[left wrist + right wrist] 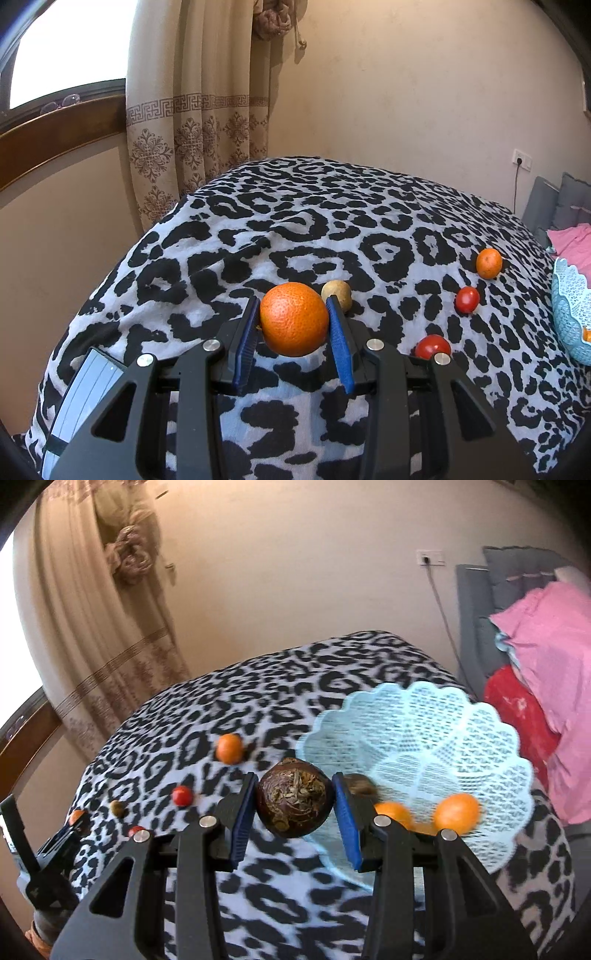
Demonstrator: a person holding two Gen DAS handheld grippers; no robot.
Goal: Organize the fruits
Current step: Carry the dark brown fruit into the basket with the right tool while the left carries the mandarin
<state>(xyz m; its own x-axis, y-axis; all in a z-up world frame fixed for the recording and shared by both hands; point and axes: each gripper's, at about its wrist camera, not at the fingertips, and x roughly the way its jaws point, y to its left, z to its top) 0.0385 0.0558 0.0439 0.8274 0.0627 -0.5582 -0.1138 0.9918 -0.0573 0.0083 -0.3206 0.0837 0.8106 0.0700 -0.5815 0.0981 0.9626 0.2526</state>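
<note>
My left gripper (293, 319) is shut on a large orange (294, 318) and holds it above the leopard-print bed cover (295, 229). A yellowish fruit (337, 293) lies just behind it. Two red tomatoes (467, 299) (433, 346) and a small orange (488, 263) lie to the right. My right gripper (294, 805) is shut on a dark brown round fruit (293, 803), just left of the light blue lace basket (443, 720). The basket holds two oranges (457, 811) (393, 812). A small orange (229, 748) and a tomato (182, 795) lie on the cover to the left.
The blue basket shows at the right edge of the left wrist view (569, 314). Pink and red bedding (546, 657) is piled behind the basket. A curtain (192, 122) and window (66, 48) stand beyond the bed's far left. The left gripper shows in the right wrist view (79, 821).
</note>
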